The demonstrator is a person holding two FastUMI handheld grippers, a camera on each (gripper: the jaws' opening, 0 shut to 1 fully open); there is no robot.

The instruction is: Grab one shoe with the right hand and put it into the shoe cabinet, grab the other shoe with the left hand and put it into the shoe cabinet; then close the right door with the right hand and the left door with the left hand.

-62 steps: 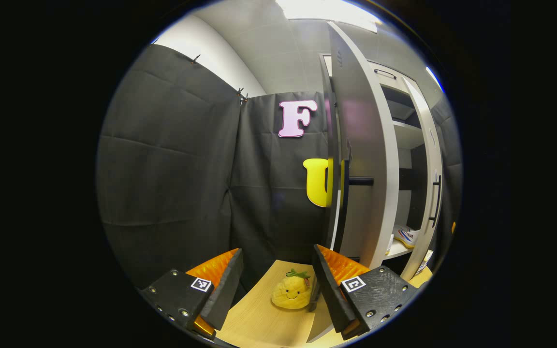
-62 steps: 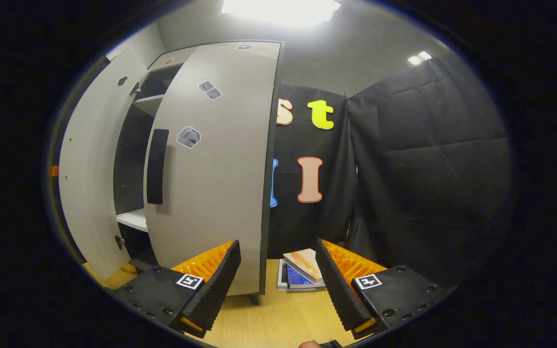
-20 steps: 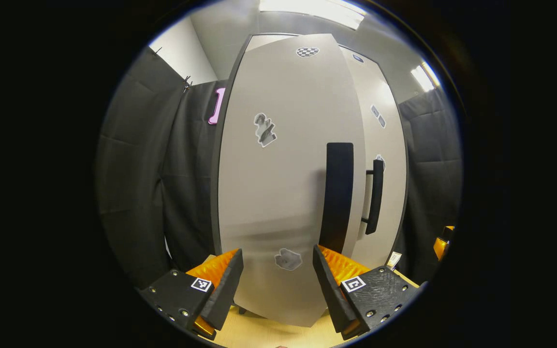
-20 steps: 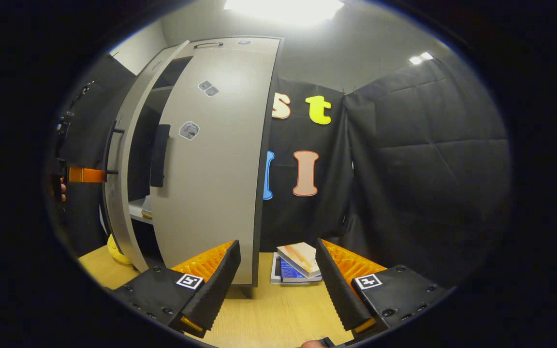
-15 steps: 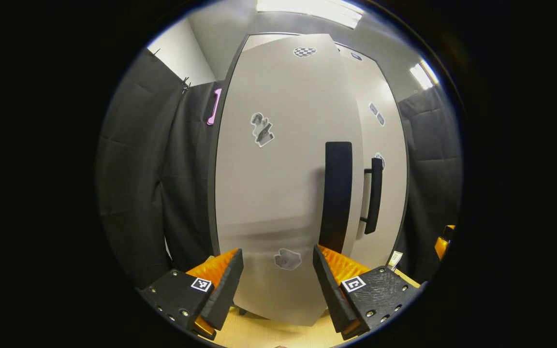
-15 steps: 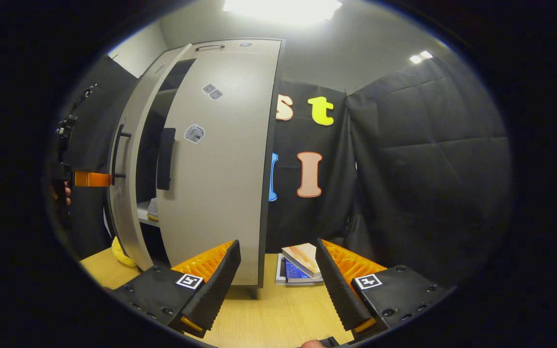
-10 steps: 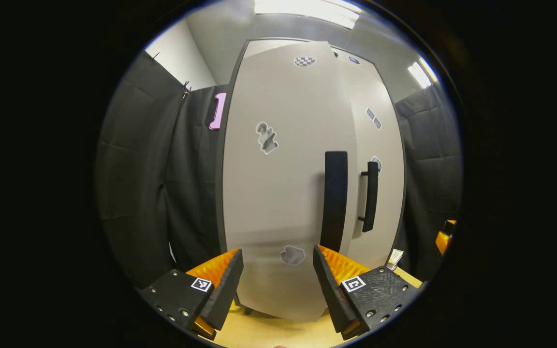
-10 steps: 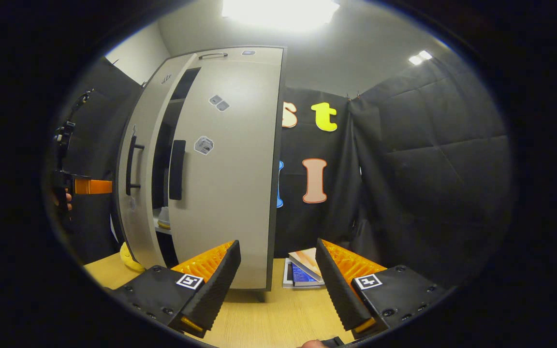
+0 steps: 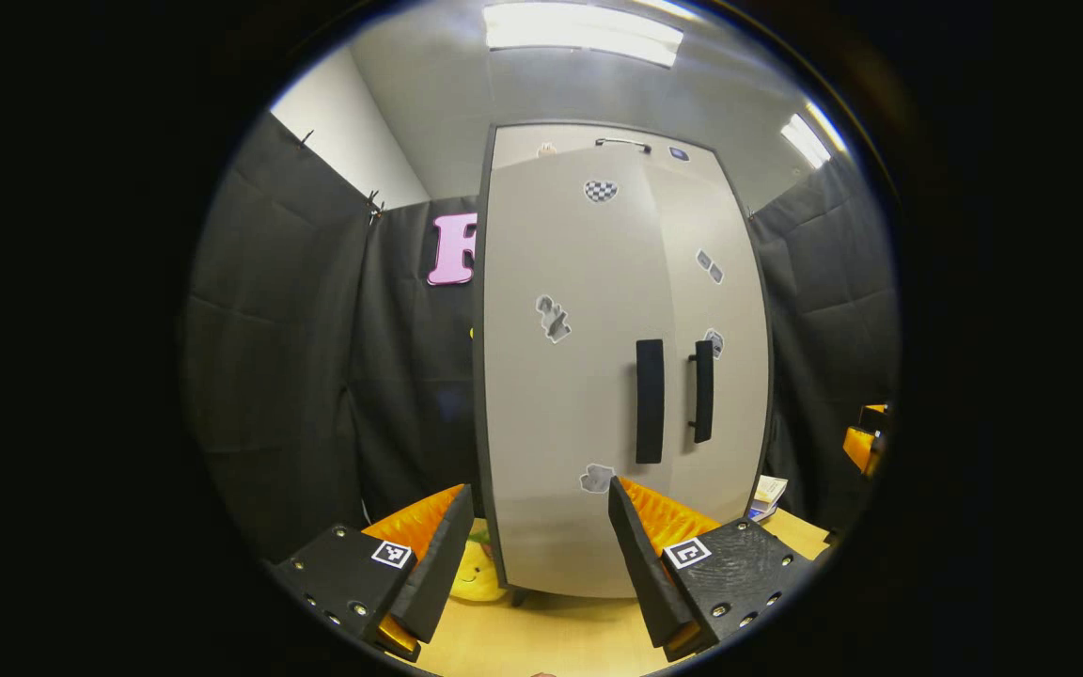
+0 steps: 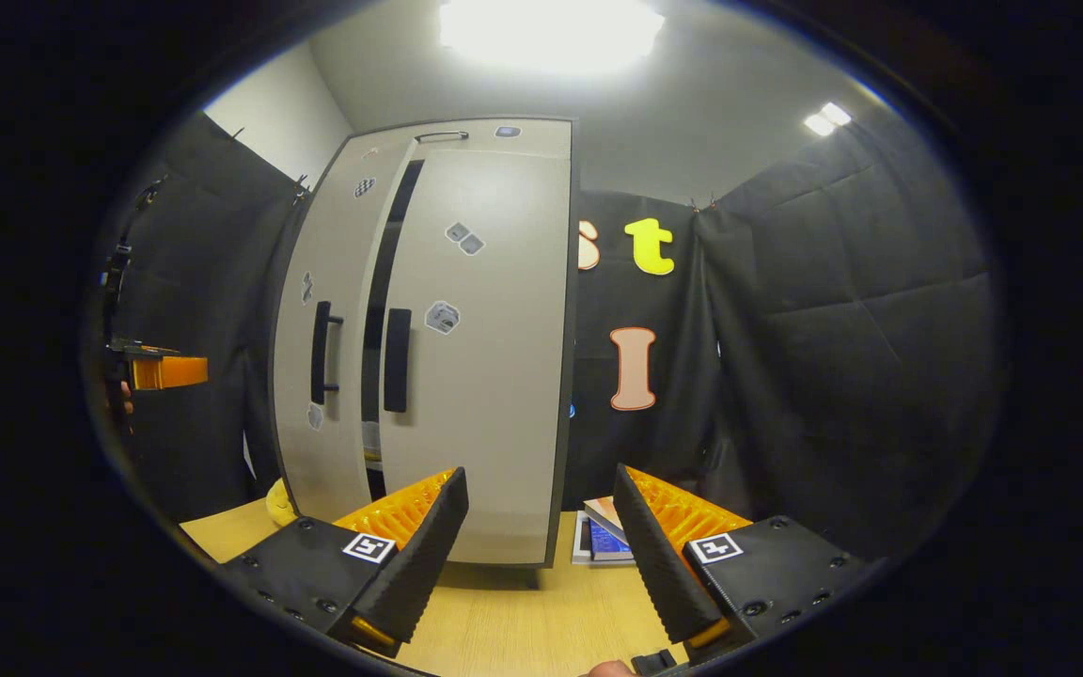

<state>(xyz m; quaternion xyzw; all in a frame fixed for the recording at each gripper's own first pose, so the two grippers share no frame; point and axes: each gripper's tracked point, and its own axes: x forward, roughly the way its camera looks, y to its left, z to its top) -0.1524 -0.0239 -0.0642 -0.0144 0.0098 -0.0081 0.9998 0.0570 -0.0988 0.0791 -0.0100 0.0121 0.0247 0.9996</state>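
The grey shoe cabinet (image 9: 617, 376) stands upright on the wooden table, a little ahead of my left gripper (image 9: 537, 555), which is open and holds nothing. Its left door (image 9: 551, 414) and right door (image 9: 725, 376) nearly meet, with their black handles (image 9: 650, 401) side by side. In the right gripper view a narrow dark gap (image 10: 377, 320) shows between the two doors, with something pale low inside it. My right gripper (image 10: 541, 555) is open and holds nothing, in front of the right door (image 10: 485, 376). The left gripper (image 10: 165, 372) hangs off to the left, clear of the cabinet.
A yellow plush toy (image 9: 476, 574) lies on the table by the cabinet's left foot. A stack of books (image 10: 607, 538) lies to the cabinet's right. Black cloth walls close in on both sides. The table top (image 10: 523, 621) stretches in front of the cabinet.
The left door has swung from wide open to nearly shut. Both grippers have pulled back from the cabinet, which now looks smaller and farther off.
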